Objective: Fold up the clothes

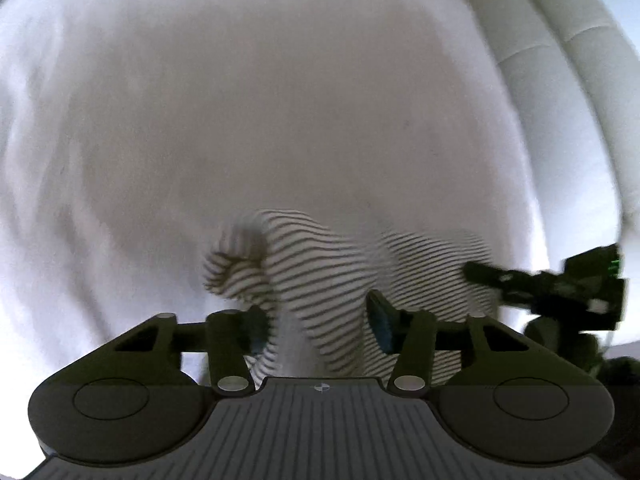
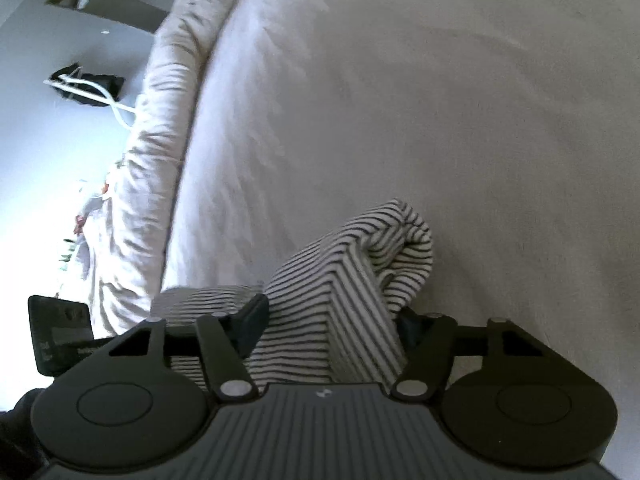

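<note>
Bed (image 2: 460,100) with pale, faintly creased sheet, most of surface bare; striped garment (image 2: 340,280) bunched on it near lower middle, one fold raised; rumpled cream duvet (image 2: 172,92) along bed's left edge in right-wrist view

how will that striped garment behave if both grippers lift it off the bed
The striped garment will probably flop: it already bunches and droops in soft folds between the fingers of the right gripper. It looks thin, so likely light for its size. On the smooth white sheet, it should slide and drag rather than roll.
</note>
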`<state>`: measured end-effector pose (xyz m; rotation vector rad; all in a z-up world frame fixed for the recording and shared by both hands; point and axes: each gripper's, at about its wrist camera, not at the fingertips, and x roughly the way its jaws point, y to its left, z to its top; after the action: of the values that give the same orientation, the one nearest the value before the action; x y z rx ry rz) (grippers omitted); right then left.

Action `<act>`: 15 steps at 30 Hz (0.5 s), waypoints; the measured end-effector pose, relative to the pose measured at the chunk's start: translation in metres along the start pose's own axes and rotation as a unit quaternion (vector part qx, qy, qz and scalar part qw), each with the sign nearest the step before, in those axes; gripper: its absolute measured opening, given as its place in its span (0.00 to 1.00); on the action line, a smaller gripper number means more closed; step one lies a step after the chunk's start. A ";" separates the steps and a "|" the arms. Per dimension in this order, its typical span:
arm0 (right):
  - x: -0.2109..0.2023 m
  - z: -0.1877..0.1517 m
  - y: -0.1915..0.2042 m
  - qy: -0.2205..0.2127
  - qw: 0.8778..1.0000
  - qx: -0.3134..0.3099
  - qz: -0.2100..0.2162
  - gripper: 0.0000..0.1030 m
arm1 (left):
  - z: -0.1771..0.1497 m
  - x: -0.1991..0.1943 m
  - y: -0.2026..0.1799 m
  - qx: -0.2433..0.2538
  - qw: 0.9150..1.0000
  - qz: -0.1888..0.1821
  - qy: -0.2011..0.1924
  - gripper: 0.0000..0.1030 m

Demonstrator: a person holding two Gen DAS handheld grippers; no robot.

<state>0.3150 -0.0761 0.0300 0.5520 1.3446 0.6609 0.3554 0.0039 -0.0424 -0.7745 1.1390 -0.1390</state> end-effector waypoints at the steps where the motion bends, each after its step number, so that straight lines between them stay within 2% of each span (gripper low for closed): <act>1: -0.001 0.006 0.004 -0.003 1.000 -0.007 0.008 0.59 | 0.008 -0.003 -0.006 0.008 1.000 -0.016 -0.008 0.47; 3: -0.001 0.026 0.018 -0.014 0.999 -0.027 0.034 0.59 | 0.025 -0.009 -0.017 0.026 0.998 -0.043 -0.025 0.49; 5: 0.003 0.050 0.034 -0.028 0.997 -0.060 0.042 0.59 | 0.048 -0.009 -0.028 0.052 0.997 -0.048 -0.043 0.49; 7: 0.009 0.077 0.049 -0.043 0.994 -0.097 0.039 0.59 | 0.074 -0.006 -0.035 0.075 0.994 -0.029 -0.071 0.48; 9: 0.012 0.102 0.062 -0.064 0.989 -0.126 0.037 0.59 | 0.102 -0.011 -0.032 0.077 0.991 -0.011 -0.108 0.47; 11: 0.010 0.119 0.061 -0.076 0.988 -0.136 0.006 0.60 | 0.120 -0.029 -0.025 0.075 0.985 0.010 -0.154 0.48; 13: 0.008 0.136 0.061 -0.088 0.985 -0.145 -0.026 0.64 | 0.131 -0.040 -0.015 0.066 0.982 0.037 -0.174 0.54; 15: 0.002 0.138 0.053 -0.099 0.981 -0.150 -0.069 0.70 | 0.136 -0.045 -0.006 0.055 0.980 0.058 -0.182 0.69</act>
<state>0.4454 -0.0359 0.0863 0.2703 1.0623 0.6625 0.4534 0.0867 0.0223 -0.6033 0.8171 0.0370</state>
